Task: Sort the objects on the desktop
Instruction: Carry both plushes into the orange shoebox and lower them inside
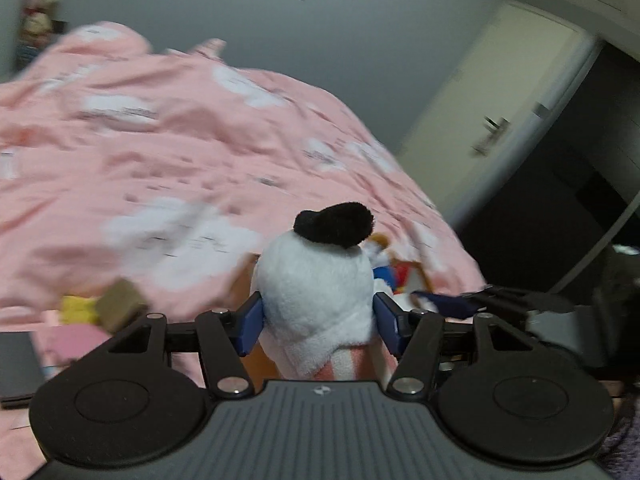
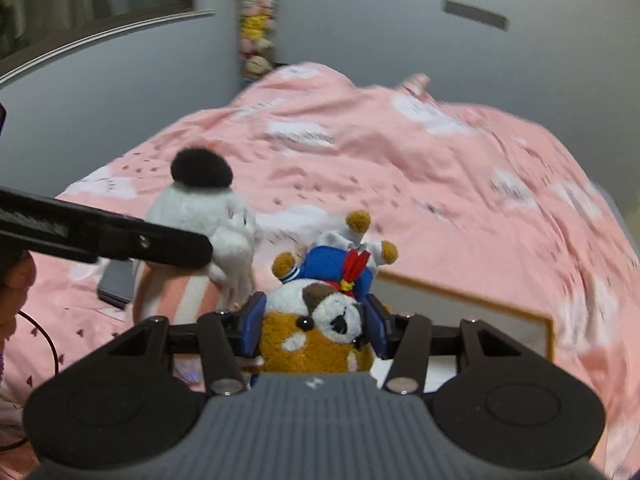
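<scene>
My left gripper (image 1: 318,322) is shut on a white plush toy (image 1: 316,284) with a black pompom on top and pink-striped legs, held above the pink bed. The same toy (image 2: 200,216) and the left gripper's black arm show at the left of the right wrist view. My right gripper (image 2: 314,322) is shut on a brown and white plush dog (image 2: 316,328) in a blue sailor suit, held upside down by its head. That dog also shows in the left wrist view (image 1: 394,264), just right of the white toy.
A pink patterned quilt (image 2: 400,168) covers the bed. A white box with an orange rim (image 2: 460,304) lies under the right gripper. A dark phone-like slab (image 2: 116,282) lies on the bed. A yellow item (image 1: 80,308) and a brown block (image 1: 120,304) sit at the left. A door (image 1: 492,92) stands at the right.
</scene>
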Action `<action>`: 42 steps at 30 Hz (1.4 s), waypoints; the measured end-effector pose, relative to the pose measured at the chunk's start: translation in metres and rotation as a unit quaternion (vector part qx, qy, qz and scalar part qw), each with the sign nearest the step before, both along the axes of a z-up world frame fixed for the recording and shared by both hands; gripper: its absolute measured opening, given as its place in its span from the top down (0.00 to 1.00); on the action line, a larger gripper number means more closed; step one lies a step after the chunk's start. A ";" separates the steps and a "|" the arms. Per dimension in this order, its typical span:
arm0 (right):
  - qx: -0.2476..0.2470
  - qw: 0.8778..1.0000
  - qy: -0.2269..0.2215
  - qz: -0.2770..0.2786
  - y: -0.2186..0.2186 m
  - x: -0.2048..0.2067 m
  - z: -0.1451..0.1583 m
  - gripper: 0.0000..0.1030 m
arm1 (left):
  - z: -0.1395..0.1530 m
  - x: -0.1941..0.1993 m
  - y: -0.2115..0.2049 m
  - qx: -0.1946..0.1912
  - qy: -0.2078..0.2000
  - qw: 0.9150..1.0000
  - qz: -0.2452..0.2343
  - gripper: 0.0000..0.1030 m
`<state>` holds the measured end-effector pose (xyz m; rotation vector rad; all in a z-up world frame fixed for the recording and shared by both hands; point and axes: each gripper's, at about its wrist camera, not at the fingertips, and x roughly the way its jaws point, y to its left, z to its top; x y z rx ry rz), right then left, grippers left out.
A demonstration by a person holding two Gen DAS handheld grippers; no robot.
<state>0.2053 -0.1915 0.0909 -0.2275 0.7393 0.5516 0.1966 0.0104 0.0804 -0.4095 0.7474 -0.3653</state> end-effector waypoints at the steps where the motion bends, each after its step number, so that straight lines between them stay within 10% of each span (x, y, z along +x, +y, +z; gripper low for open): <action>1: 0.002 1.000 0.012 -0.011 -0.008 0.002 -0.006 0.48 | -0.001 0.003 -0.008 -0.002 0.003 1.000 -0.011 0.35; 13: 0.051 0.986 0.136 -0.083 -0.073 0.033 -0.088 0.48 | -0.075 0.044 -0.075 0.099 0.129 0.984 -0.073 0.35; 24: 0.104 0.975 0.180 -0.071 -0.080 0.048 -0.124 0.48 | -0.096 0.048 -0.118 0.230 0.143 0.958 -0.100 0.34; 34: 0.116 0.969 0.211 -0.062 -0.078 0.058 -0.139 0.48 | -0.104 0.050 -0.127 0.264 0.153 0.945 -0.121 0.33; 42: 0.090 0.970 0.218 -0.060 -0.067 0.065 -0.141 0.47 | -0.097 0.046 -0.110 0.202 0.147 0.961 -0.123 0.32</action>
